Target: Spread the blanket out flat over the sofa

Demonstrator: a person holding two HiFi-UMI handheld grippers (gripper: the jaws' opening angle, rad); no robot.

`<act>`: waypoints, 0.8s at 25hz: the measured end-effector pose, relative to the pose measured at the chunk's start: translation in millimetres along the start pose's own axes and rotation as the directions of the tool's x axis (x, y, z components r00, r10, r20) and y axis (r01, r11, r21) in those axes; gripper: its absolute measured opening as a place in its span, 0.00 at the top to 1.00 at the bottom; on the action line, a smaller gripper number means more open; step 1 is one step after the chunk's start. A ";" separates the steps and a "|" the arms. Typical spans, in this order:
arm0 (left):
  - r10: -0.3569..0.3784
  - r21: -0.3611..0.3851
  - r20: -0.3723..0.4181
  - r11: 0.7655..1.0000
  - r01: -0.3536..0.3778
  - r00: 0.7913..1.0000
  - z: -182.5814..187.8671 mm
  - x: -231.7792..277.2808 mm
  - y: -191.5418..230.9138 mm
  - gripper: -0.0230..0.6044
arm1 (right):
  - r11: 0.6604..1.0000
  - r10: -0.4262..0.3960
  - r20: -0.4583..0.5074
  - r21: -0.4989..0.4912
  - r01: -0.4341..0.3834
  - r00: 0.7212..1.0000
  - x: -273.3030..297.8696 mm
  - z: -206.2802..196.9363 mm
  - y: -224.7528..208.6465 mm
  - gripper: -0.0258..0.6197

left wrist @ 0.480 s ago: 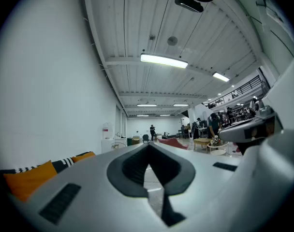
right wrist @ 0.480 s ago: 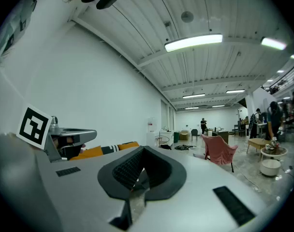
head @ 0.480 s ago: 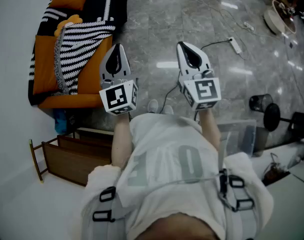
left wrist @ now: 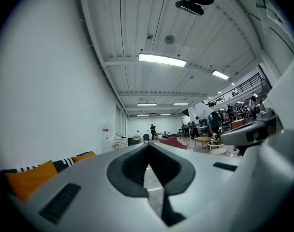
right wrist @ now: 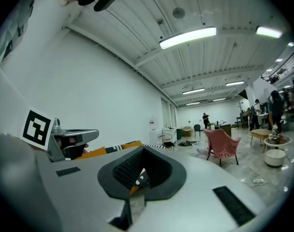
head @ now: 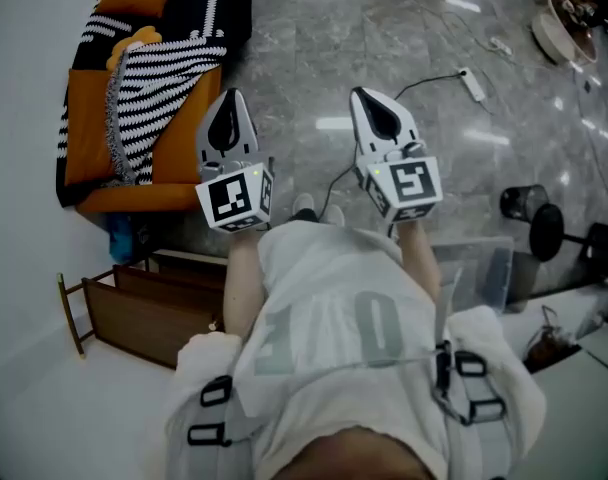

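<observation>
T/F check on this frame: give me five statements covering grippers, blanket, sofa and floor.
1. The left gripper and the right gripper are both shut with nothing between the jaws. True.
2. The left gripper is clamped on the blanket. False: it is held apart from the blanket and is empty.
3. The blanket lies bunched on the sofa, leaving orange cushion bare. True.
4. The sofa is on the person's right. False: it is on the left, beside the left gripper.
5. A power strip lies on the floor beyond the right gripper. True.
</observation>
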State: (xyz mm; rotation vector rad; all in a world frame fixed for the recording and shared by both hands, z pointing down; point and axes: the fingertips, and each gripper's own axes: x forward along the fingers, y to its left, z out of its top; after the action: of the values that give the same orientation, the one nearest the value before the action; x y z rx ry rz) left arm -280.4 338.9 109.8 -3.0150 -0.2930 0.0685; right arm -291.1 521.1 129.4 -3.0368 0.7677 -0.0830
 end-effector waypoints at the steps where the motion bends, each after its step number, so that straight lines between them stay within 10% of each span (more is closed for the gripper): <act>1: 0.002 0.000 0.001 1.000 -0.002 1.000 -0.5 -1.3 -3.2 0.95 | 1.000 0.008 -0.001 0.013 -0.008 1.000 -1.8 -0.2 -0.1 0.95; 20: -0.067 0.018 0.067 0.998 0.066 0.995 5.4 68.6 -24.6 0.95 | 1.000 0.012 -0.007 -0.011 -0.012 1.000 30.0 -13.3 -40.6 0.95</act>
State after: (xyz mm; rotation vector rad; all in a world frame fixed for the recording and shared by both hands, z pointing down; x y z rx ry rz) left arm -218.0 376.9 104.9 -2.9885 -0.3965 0.1671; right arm -246.2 542.6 145.0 -3.0434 0.7894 -0.0900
